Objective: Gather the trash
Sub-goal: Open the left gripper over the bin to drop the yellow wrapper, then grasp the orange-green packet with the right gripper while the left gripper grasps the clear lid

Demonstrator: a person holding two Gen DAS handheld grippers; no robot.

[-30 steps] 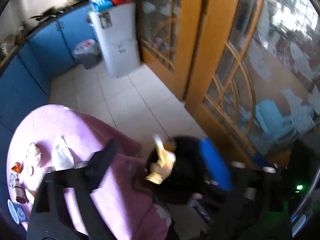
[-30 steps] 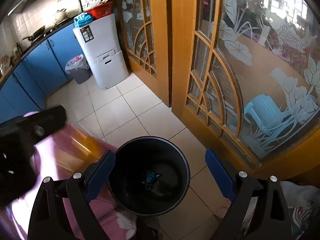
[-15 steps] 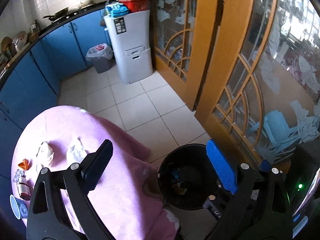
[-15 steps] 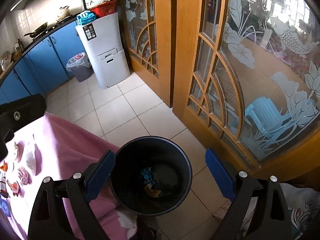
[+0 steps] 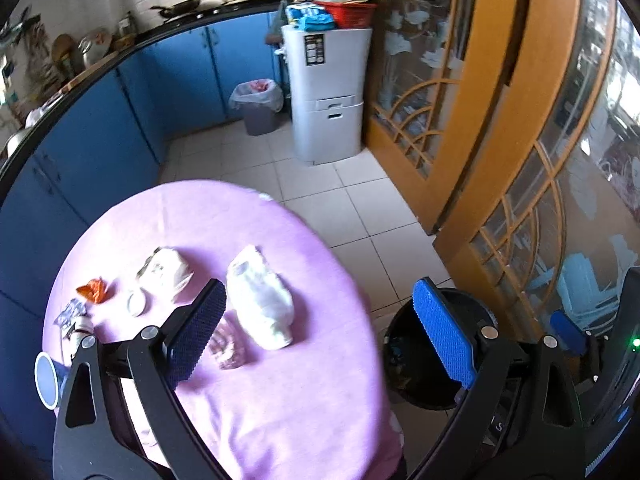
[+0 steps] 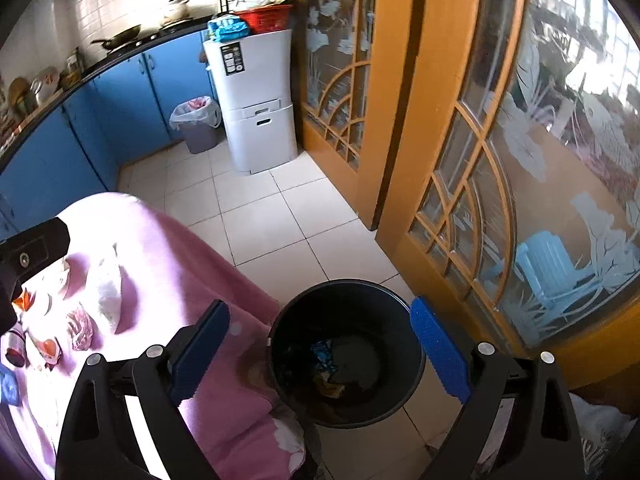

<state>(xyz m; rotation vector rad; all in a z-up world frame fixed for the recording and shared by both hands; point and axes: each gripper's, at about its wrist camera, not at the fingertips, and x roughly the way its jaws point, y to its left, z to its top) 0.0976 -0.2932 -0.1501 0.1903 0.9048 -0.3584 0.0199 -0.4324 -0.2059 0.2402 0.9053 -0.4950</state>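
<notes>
Since a moment ago my left tongs [image 5: 316,332] have swung away from over the bin and back across the table [image 5: 304,412], both pads spread wide with nothing between them.

Farthest left on the pink cloth lie a small orange wrapper [image 5: 93,290] and a round white lid [image 5: 137,303], then a crumpled pale packet [image 5: 170,270]. Just beyond my left pad sits a clear crinkled wrapper [image 5: 228,346], and beside it the biggest piece — a white crumpled plastic bag [image 5: 260,304], lying on its side, puffy and creased. I judge it light and soft; it should collapse under the pads and may slip, so I would pinch it across the narrower middle where the folds bunch, not at a loose edge.

Further right, on the floor against the table's edge, stands the black bin [image 6: 348,354], with a blue scrap and a yellowish one already at its bottom. My right tongs [image 6: 320,354] hang above its mouth — spread open too, holding nothing.
</notes>
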